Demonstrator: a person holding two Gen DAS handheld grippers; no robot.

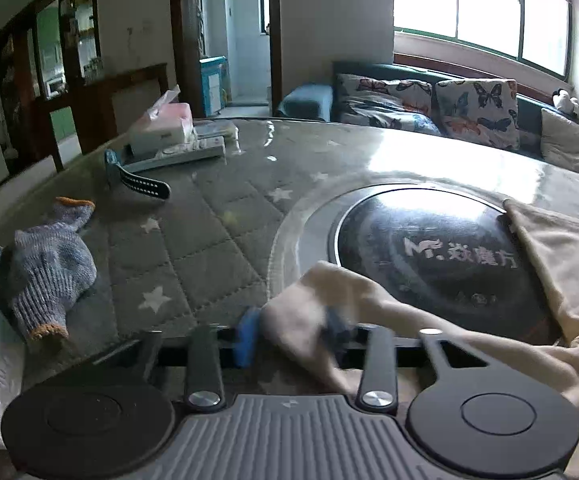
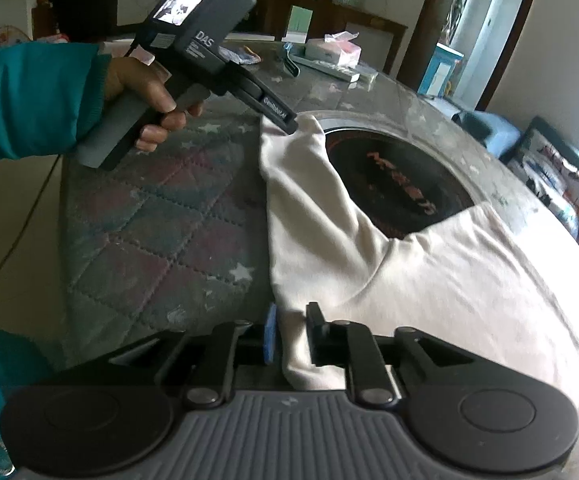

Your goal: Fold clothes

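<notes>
1. the right hand-held gripper (image 2: 291,338) is clamped on a near edge of the cream garment (image 2: 429,280), with cloth pinched between its blue-padded finger and its black finger.
2. the left hand-held gripper (image 1: 293,330) is likewise clenched on a bunched corner of the same garment (image 1: 549,248); in the right wrist view its tip (image 2: 285,120) meets the far corner of the cloth, held by a hand (image 2: 145,92) in a teal sleeve (image 2: 29,100).
3. the garment lies partly on the quilted, star-printed surface (image 2: 149,220) and partly over the round black cooktop (image 2: 389,180) set into it; a strip of cloth runs taut between the two grips, and the rest spreads flat to the right.
4. judged from this, a fold is under way: one edge is pinched at both ends.
5. the next move seems to call for both grips travelling together and level, so the edge lands square and unwrinkled; which way it goes cannot be told.
6. farther off on the surface lie a knitted glove (image 1: 49,264), a tissue box (image 1: 161,128) and a remote (image 1: 177,156), well apart from the cloth.
</notes>
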